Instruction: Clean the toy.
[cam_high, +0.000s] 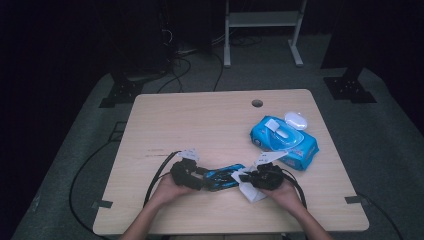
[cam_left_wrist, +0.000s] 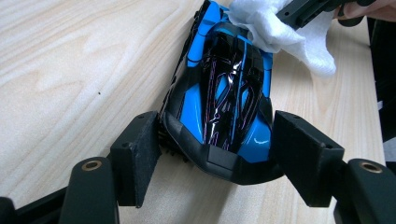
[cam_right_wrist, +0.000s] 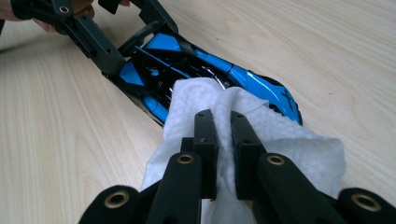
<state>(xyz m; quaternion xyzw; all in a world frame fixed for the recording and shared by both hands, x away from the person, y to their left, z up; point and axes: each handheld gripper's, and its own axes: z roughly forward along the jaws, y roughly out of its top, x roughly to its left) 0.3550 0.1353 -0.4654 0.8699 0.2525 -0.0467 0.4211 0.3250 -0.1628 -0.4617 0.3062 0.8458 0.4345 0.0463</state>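
A blue and black toy car (cam_high: 222, 177) lies on the wooden table (cam_high: 200, 125) near its front edge, between both hands. My left gripper (cam_left_wrist: 215, 126) has one pad on each side of the car's (cam_left_wrist: 224, 93) near end, and both pads touch it. My right gripper (cam_right_wrist: 223, 116) is shut on a white wipe (cam_right_wrist: 280, 140), which lies pressed on the other end of the car (cam_right_wrist: 252, 81). In the high view the left gripper (cam_high: 202, 181) is at the car's left end and the right gripper (cam_high: 245, 177) at its right, with the wipe (cam_high: 252, 194) hanging below it.
A blue wipes pack (cam_high: 285, 140) with its lid flipped open lies at the right of the table, and a small white case (cam_high: 295, 120) sits just behind it. A round cable hole (cam_high: 257, 103) is near the far edge. Cables trail from both grippers.
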